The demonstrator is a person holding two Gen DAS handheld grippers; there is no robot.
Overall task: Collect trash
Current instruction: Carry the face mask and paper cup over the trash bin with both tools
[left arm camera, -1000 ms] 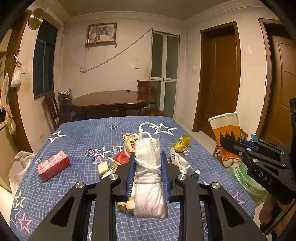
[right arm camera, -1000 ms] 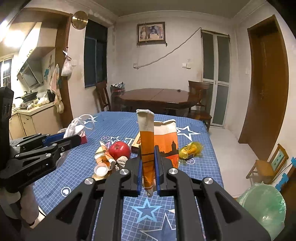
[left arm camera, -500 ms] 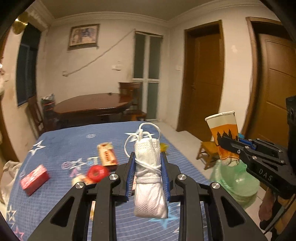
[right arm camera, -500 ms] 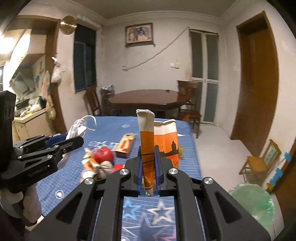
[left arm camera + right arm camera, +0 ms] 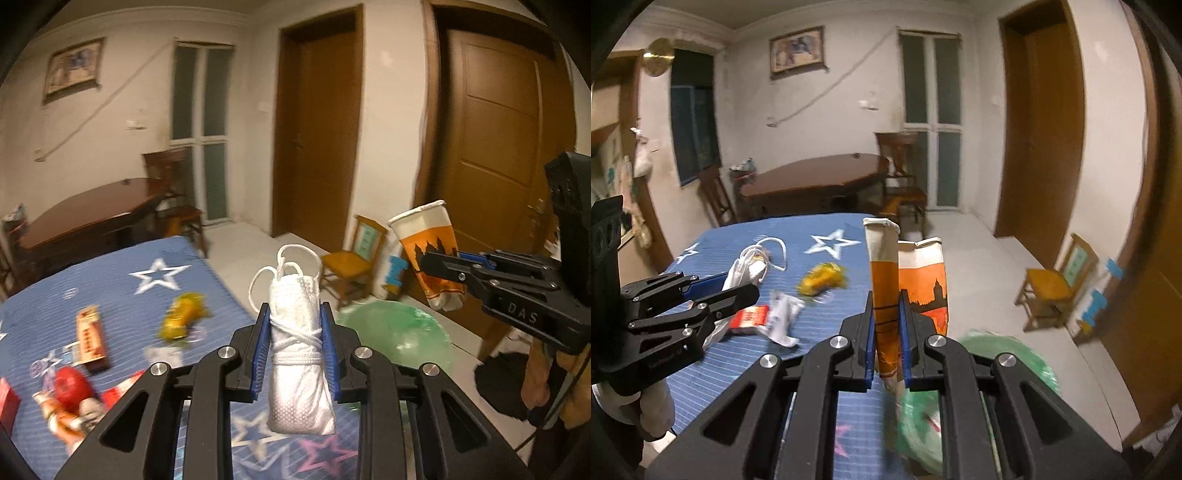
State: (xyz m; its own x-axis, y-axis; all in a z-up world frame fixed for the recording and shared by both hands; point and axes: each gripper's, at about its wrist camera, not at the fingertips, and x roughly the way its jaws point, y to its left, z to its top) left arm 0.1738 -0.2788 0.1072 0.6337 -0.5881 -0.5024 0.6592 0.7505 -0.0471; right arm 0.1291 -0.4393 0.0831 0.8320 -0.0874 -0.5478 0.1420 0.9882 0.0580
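Observation:
My left gripper is shut on a rolled white face mask, held above the right edge of the blue star tablecloth. My right gripper is shut on a crushed orange-and-white paper cup; the cup also shows in the left wrist view, to the right of the mask. A bin lined with a green bag stands on the floor just beyond the table edge, below and between both grippers; it also shows in the right wrist view.
On the tablecloth lie a yellow wrapper, a brown snack box, a red apple and a white crumpled wrapper. A small wooden chair stands by the wall. Brown doors are behind.
Both grippers have swung to the right, away from the table's middle, carrying the mask and the cup over toward the green-lined bin, which now lies close below them.

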